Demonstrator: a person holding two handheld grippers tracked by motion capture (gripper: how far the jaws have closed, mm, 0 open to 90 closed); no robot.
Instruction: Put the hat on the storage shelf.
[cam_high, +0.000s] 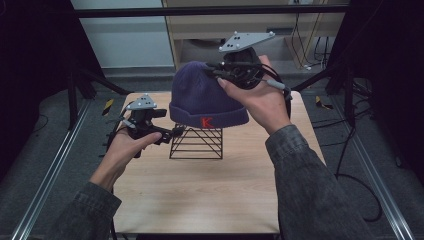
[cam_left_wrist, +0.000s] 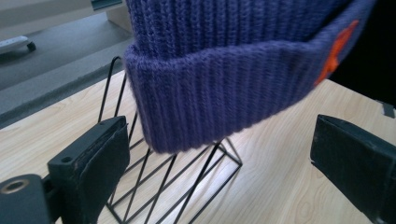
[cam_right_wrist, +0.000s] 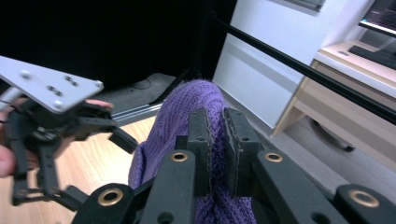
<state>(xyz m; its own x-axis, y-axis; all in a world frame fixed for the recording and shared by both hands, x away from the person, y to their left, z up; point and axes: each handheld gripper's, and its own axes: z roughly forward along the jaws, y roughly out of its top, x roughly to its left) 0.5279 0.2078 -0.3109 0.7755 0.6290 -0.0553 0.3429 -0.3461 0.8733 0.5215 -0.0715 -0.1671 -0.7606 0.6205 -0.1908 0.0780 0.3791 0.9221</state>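
We're at a light wood-grain bench, forearms in grey denim sleeves coming in from the near edge. Nearest on the left, our left hand holds the left gripper low over the bench, just left of centre, w/ its grey three-cornered plate on top. In the left gripper view its jaws are spread wide, nothing between the pads, one either side of the cuff w/out touching it.

Mid-bench sits a black wire-frame stand, base on the wood. Above it is a purple ribbed knit beanie w/ a folded cuff and an orange-red letter K facing us; the cuff hangs just over the stand's top. Can't tell if the knit rests on the wire.

Farther back, toward the far right edge, our right hand holds the right gripper up at the beanie's crown. In the right gripper view its jaws are nearly together, pinching a fold of the purple knit.
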